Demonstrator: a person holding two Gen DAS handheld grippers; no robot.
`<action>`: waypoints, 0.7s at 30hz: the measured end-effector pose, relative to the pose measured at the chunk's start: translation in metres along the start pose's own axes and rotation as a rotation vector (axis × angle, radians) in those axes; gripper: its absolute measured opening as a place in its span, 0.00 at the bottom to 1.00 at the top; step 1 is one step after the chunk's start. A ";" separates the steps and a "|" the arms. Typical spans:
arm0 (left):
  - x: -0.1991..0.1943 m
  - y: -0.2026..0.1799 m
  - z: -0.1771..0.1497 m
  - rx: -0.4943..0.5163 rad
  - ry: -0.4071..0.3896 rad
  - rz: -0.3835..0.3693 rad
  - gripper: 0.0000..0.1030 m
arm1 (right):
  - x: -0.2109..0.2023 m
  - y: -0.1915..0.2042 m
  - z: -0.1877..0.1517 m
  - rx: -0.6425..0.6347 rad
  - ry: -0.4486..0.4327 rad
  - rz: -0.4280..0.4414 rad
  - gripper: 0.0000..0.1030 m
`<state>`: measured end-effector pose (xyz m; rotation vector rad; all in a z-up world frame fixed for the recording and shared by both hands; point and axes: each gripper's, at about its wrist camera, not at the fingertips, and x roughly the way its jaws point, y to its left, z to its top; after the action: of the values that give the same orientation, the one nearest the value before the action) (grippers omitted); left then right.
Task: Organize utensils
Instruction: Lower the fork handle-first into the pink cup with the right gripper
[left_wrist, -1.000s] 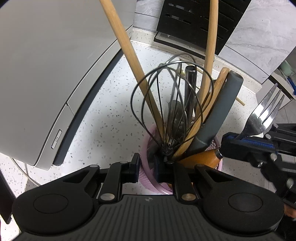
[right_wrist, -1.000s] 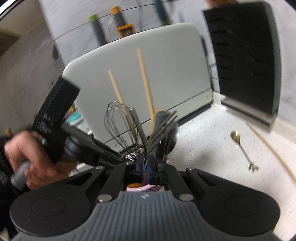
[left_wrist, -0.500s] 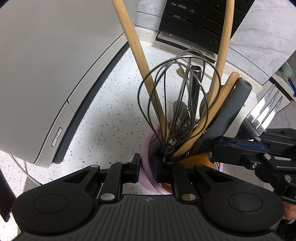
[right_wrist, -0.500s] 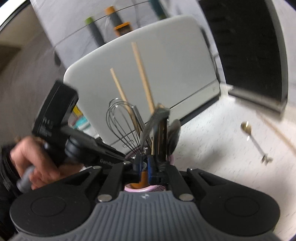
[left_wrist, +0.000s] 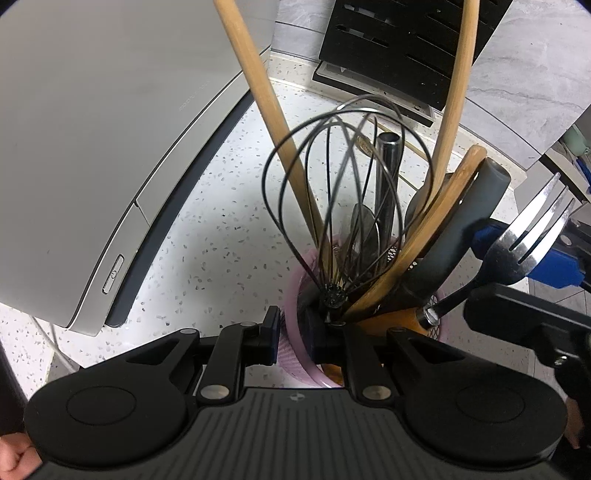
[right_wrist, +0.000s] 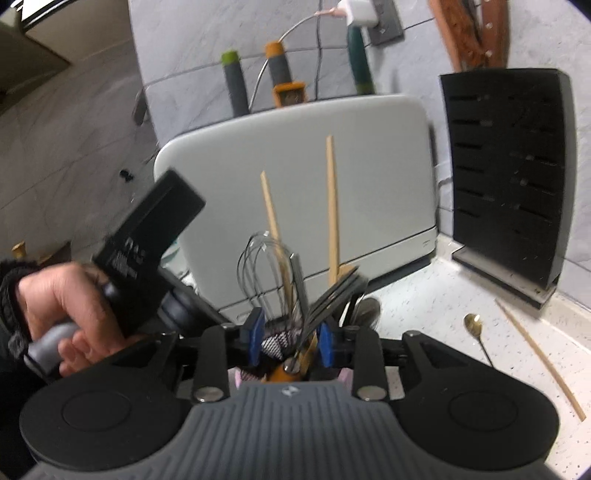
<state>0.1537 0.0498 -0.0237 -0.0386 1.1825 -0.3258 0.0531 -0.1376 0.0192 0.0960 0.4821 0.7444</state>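
A pink mesh utensil holder (left_wrist: 291, 295) stands on the speckled counter. It holds a wire whisk (left_wrist: 343, 206), two long wooden handles (left_wrist: 266, 110), a grey-handled tool (left_wrist: 476, 206) and other utensils. My left gripper (left_wrist: 293, 332) is shut on the holder's near rim, one finger inside and one outside. A steel fork (right_wrist: 332, 295) stands in the holder, tines up, leaning right. My right gripper (right_wrist: 290, 338) straddles the fork; its jaws are opening and the blue pads (right_wrist: 255, 332) stand clear of it. The left wrist view shows the fork (left_wrist: 524, 240) at the right.
A grey appliance (left_wrist: 92, 129) stands close on the left and a black knife block (right_wrist: 509, 177) at the back right. A gold spoon (right_wrist: 474, 325) and a wooden chopstick (right_wrist: 535, 354) lie on the counter to the right. A person's hand (right_wrist: 55, 306) grips the left gripper's handle.
The right jaws were shut on the fork and have now parted. The fork has sunk into the holder and stands free. The left gripper keeps its hold on the rim.
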 end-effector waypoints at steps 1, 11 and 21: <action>0.000 0.000 0.000 0.000 0.000 0.000 0.15 | 0.001 -0.001 0.002 0.012 0.011 0.002 0.30; -0.003 0.001 0.001 -0.009 -0.008 -0.005 0.15 | -0.013 0.006 0.011 0.018 0.061 -0.014 0.02; -0.024 0.016 0.001 -0.088 -0.058 -0.051 0.06 | 0.007 0.029 -0.001 -0.138 0.048 0.022 0.00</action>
<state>0.1499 0.0716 -0.0049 -0.1540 1.1392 -0.3154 0.0387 -0.1111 0.0225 -0.0459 0.4747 0.8005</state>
